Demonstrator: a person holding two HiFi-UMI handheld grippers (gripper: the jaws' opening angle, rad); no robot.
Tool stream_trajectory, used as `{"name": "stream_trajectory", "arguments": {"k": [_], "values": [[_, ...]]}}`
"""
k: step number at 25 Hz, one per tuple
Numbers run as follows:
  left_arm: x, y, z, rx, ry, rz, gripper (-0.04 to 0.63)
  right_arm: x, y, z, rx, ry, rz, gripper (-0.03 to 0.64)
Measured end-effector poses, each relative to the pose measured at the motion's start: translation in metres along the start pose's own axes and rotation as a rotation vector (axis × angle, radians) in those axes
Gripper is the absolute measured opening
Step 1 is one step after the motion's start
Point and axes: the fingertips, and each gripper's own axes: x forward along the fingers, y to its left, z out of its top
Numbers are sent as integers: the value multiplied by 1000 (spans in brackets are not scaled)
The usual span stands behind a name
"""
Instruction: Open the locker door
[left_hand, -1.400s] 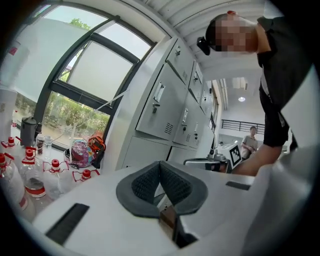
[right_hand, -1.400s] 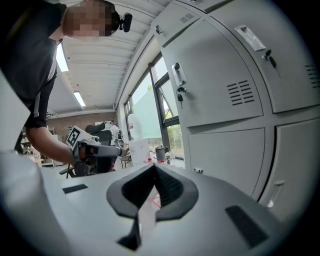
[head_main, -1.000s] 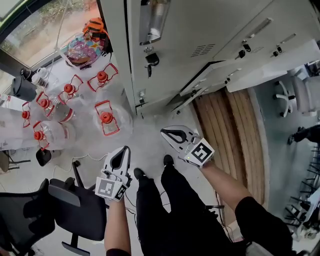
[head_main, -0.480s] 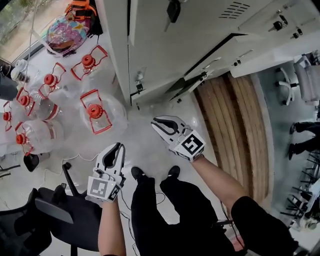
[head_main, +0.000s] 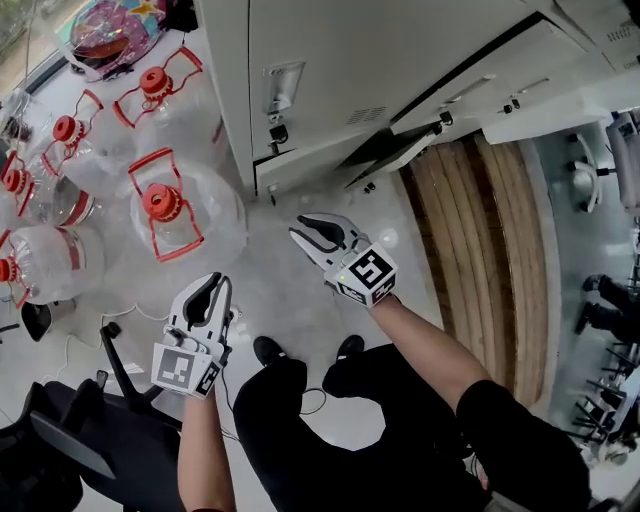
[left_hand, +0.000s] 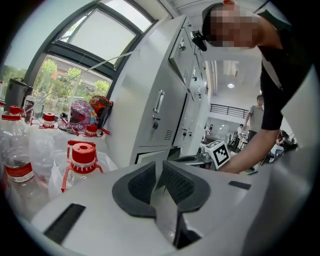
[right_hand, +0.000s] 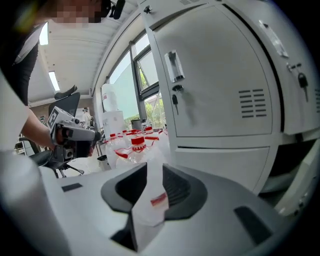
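Right tongs (right_hand: 154, 169): released, jaws just now opening, nothing between them. Left tongs (left_hand: 159, 165): clenched on nothing.

Approach step, by the look of it. Locker door (right_hand: 220, 75) shut, well apart from both tongs, handle (right_hand: 172, 65) untouched. Needed next: right tongs up to that handle, jaws round it, then a pull outward.

Head-on in the right gripper view only: handle, hanging key (right_hand: 175, 102), vent slots (right_hand: 251, 104). From the head view only: both tongs at once, short of the locker, water jugs (head_main: 165, 205) to its left, office chair (head_main: 60, 450) by the left tongs.
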Motion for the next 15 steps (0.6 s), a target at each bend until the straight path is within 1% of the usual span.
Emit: {"name": "stream_trajectory", "arguments": {"k": [5, 11, 15], "values": [[11, 18, -31, 51, -8, -17, 57, 36, -16, -43, -15, -6, 2, 115], [30, 25, -63, 136, 4, -74, 57, 73, -43, -84, -12, -29, -15, 129], [37, 22, -79, 217, 24, -118, 57, 96, -55, -113, -14, -25, -18, 137]]}}
